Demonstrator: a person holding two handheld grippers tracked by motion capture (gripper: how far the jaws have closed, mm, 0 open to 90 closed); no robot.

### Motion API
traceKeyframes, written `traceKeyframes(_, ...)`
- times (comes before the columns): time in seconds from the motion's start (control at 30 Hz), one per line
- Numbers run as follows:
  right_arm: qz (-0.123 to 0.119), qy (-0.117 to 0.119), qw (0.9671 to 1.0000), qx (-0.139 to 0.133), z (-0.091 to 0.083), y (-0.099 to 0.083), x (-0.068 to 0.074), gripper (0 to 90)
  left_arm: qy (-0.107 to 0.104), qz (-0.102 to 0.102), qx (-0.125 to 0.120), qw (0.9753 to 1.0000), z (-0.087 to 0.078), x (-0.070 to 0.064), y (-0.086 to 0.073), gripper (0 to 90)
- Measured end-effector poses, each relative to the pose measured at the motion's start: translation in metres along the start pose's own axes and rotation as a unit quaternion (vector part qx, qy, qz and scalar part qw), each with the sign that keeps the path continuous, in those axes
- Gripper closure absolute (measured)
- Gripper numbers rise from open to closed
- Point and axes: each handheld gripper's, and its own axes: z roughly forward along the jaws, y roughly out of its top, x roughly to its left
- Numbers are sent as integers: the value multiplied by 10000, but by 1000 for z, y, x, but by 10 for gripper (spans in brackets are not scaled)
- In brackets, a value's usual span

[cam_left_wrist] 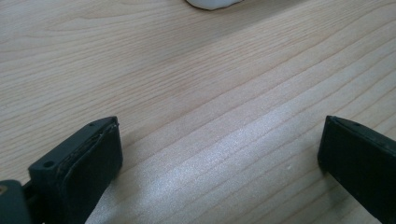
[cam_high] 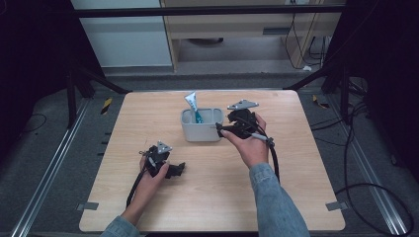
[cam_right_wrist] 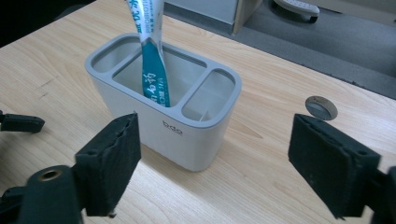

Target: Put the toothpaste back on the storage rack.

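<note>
one tube (cam_right_wrist: 152,56) stands in the grey holder (cam_right_wrist: 187,135), in its large middle compartment, and it leans toward 11 o'clock so its flat crimped end rises above the rim. the holder has also a small compartment at each end; the one at the near end looks empty, the other i cannot read well. in the high view the holder (cam_high: 200,132) sits a little past the middle of the table (cam_high: 276,197), and the tube (cam_high: 193,106) points up out of it.

the right gripper (cam_high: 223,129) is just beside the holder, at its 3 o'clock side, and its jaws stand wide apart with nothing between them. from its own view the holder is straight ahead and the tube is at about 11 o'clock from the jaws.

i judge the step in hand is to work on the tube in the holder. to do it well, the right gripper should rise above the rim first, then close on the flat upper part of the tube, across its thin side, so it does not slip. the holder looks light and may tip or slide if the jaws push its wall.

the left gripper (cam_high: 179,170) rests low on the table at about 7 o'clock from the holder, well apart from it, and is also wide open and empty. it could come to steady the holder.

a small round disc (cam_right_wrist: 321,107) lies on the table beyond the right jaw.
</note>
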Motion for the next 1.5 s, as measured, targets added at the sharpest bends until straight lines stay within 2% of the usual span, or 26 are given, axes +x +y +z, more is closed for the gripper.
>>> traceKeyframes(0.1, -10, -11, 10000, -15, -1, -3, -3, 110, -1, 1, 2, 10000, 0, 0, 0, 0)
traceKeyframes(0.2, -133, -51, 9999, -18, -5, -6, -7, 93, -1, 1, 1, 10000, 0, 0, 0, 0)
traceKeyframes(0.27, -86, -54, 9999, -40, -9, -9, -9, 83, -4, -13, 0, 10000, 0, 0, 0, 0)
traceKeyframes(0.4, -100, -202, 9997, 3, -16, -18, -17, 82, -10, -4, -4, 10000, 0, 0, 0, 0)
traceKeyframes(0.57, 1, -367, 9993, 53, -22, -29, -27, 81, -15, 29, 19, 10000, -1, 0, -1, 0)
traceKeyframes(0.87, 48, -538, 9984, 156, -30, -45, -47, 101, -16, 27, 22, 10000, -1, 0, 0, 0)
traceKeyframes(1.2, 49, -658, 9974, 278, -32, -62, -60, 102, -16, 27, 22, 10000, -1, 0, 0, 0)
traceKeyframes(1.5, 261, -734, 9958, 472, -26, -83, -72, 96, -16, 28, 22, 10000, -1, 0, 0, 0)
